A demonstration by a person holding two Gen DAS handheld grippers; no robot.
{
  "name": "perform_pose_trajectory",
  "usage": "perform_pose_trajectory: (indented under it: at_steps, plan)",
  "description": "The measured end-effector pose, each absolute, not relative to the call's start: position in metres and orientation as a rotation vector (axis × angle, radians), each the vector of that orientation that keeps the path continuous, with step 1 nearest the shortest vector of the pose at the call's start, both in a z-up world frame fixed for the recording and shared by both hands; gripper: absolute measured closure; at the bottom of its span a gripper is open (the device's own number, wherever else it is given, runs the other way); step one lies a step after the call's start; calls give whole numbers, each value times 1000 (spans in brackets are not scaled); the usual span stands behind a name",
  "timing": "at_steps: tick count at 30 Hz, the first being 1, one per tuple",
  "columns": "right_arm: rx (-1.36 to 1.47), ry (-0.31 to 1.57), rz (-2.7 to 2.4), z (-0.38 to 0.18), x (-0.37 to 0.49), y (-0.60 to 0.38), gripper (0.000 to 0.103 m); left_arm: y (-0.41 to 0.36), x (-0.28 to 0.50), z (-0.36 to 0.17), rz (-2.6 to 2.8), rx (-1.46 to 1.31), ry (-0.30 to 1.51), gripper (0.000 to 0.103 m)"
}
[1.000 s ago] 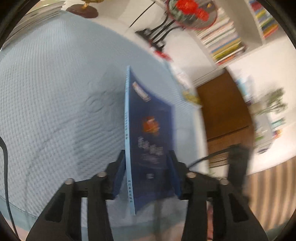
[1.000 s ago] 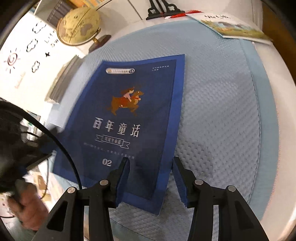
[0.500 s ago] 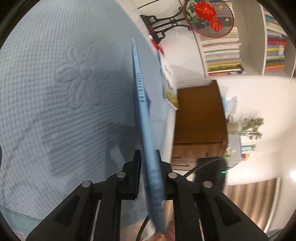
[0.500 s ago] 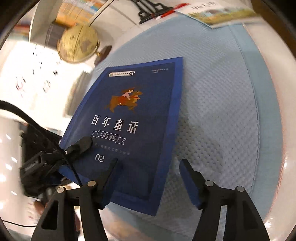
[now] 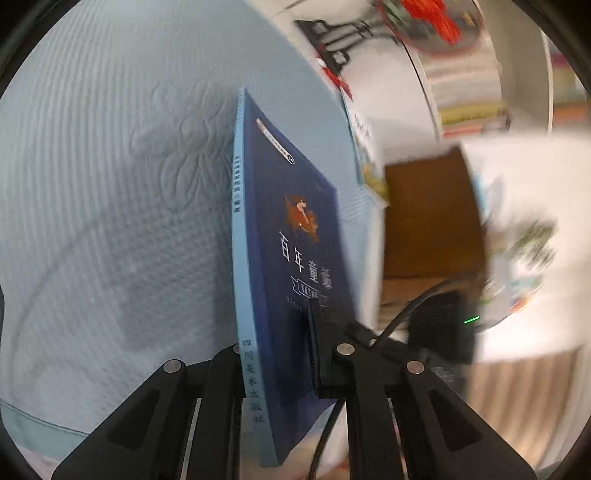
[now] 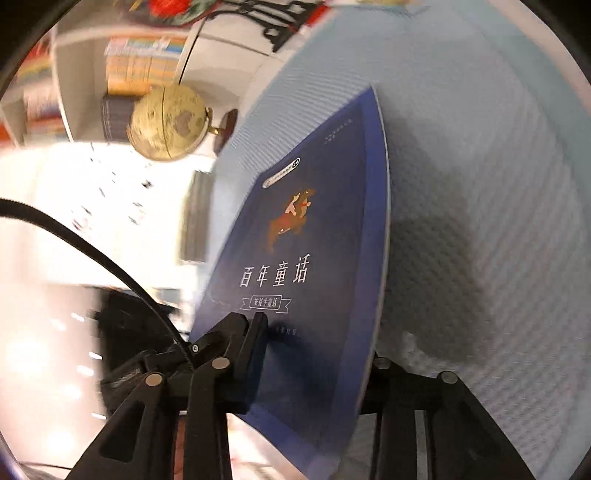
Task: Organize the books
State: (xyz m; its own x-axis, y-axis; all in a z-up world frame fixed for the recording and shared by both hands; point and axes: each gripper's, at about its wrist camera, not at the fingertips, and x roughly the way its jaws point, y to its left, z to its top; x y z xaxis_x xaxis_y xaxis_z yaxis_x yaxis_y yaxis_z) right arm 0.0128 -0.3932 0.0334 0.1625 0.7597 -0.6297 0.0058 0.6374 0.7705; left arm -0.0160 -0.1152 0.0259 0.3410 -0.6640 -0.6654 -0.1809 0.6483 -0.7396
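A dark blue book with a pale blue spine stands tilted on edge above the blue quilted cloth. My left gripper is shut on its lower part, one pad on the front cover. In the right wrist view the same book runs between the fingers of my right gripper. Those jaws are closing and stand wider than the book is thick. The near finger is at the cover, the far one behind the book. The left gripper's finger clamps the cover just beside it.
A thin picture book lies at the cloth's far edge. Beyond it are a black stand, a shelf of stacked books and a brown cabinet. A globe stands off the cloth's far left corner.
The left gripper shut on the book and rolled, so the cover shows again. The book rose from lying on the cloth to standing steeply. The right jaws widened, then narrowed around it.
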Motion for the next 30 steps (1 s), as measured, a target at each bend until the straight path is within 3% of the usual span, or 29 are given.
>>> perform_pose_trajectory:
  at_steps: [7, 13, 20, 30]
  plan:
    - [374, 1232, 530, 62, 0, -363, 70, -133, -19, 47, -373, -535, 1204, 91]
    - [174, 1147, 542, 90, -8, -325, 70, -107, -26, 72, -386, -466, 1148, 90]
    - [145, 1078, 604, 123, -2, -249, 70, -31, -30, 110, -336, -467, 1062, 90]
    - [164, 1025, 758, 144, 38, -73, 69, 139, -23, 142, -152, -464, 946, 89]
